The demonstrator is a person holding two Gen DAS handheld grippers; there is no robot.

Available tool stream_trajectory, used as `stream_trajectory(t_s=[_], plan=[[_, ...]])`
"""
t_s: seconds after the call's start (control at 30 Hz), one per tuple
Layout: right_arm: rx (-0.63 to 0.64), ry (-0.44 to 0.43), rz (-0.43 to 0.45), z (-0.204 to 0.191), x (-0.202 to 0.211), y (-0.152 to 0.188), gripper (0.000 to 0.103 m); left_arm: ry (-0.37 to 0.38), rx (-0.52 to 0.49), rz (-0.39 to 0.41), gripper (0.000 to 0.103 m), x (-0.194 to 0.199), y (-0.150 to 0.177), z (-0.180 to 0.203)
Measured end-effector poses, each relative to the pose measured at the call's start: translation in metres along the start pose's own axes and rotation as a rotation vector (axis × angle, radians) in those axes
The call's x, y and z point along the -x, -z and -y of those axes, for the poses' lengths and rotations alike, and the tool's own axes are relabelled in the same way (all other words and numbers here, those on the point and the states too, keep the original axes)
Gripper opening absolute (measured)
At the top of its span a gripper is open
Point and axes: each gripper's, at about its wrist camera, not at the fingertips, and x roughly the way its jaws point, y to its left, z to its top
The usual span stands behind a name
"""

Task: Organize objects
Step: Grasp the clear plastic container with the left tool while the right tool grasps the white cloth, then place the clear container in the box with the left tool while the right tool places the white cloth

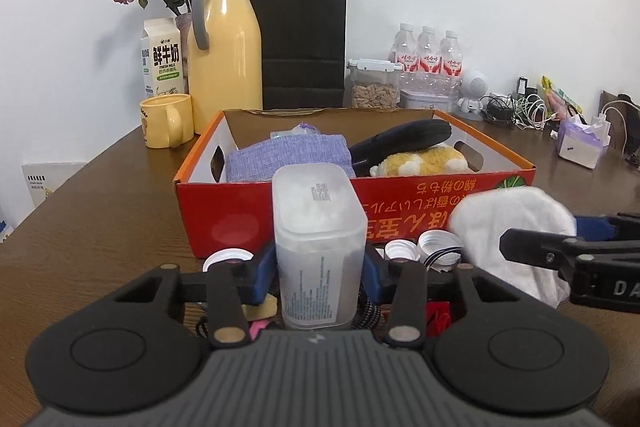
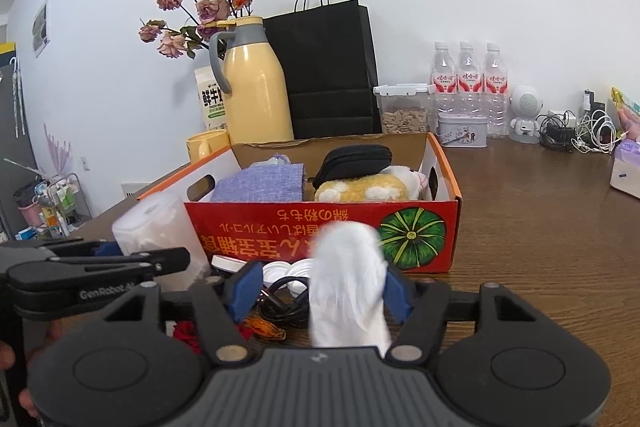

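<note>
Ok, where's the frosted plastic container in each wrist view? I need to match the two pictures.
Left wrist view: frosted plastic container stands bottom centre, between the left gripper's blue pads.
Right wrist view: container sits at left, behind the left gripper.
Shared landmark: the red cardboard box directly behind it.

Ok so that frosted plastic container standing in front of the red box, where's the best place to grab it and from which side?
Grip the frosted container across its two flat side walls, about mid-height, coming in level from the near side, away from the red box. It stands upright and tall, and its narrow width fits between the fingers, as the left hand-held gripper shows, with its pads on those walls.
</note>
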Motion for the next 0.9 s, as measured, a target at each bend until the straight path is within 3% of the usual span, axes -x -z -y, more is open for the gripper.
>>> stream_trajectory(t_s=[0.17, 0.27, 0.33, 0.37, 0.43, 0.47, 0.5, 0.83, 0.87, 0.9], plan=[[0.0, 0.002, -0.02, 0.001, -0.004, 0.002, 0.052, 0.007, 0.005, 0.001, 0.044, 0.002, -0.001, -0.002], [0.007, 0.002, -0.031, 0.001, -0.005, 0.003, 0.03, 0.008, 0.006, 0.002, 0.044, 0.003, -0.001, -0.003], [0.009, -0.005, -0.048, 0.001, -0.008, 0.003, 0.027, 0.007, 0.009, 0.002, 0.044, 0.003, -0.001, -0.003], [0.008, -0.002, -0.053, 0.001, -0.009, 0.004, 0.028, 0.007, 0.01, 0.0, 0.044, 0.004, -0.001, -0.004], [0.009, 0.005, -0.062, 0.002, -0.01, 0.005, 0.055, 0.008, 0.012, -0.003, 0.044, 0.005, 0.0, -0.004], [0.013, 0.007, -0.062, 0.001, -0.01, 0.006, 0.083, 0.009, 0.01, -0.004, 0.044, 0.005, 0.0, -0.004], [0.025, 0.005, -0.057, -0.001, -0.01, 0.006, 0.09, 0.009, 0.01, -0.004, 0.044, 0.006, 0.0, -0.005], [0.16, 0.052, -0.184, -0.023, -0.039, 0.02, 0.084, 0.016, 0.009, -0.002, 0.044, 0.008, 0.003, -0.006], [0.163, 0.048, -0.189, -0.024, -0.039, 0.02, 0.081, 0.018, 0.01, -0.001, 0.044, 0.009, 0.003, -0.006], [0.167, 0.046, -0.193, -0.024, -0.039, 0.02, 0.072, 0.019, 0.011, 0.0, 0.044, 0.009, 0.003, -0.007]])
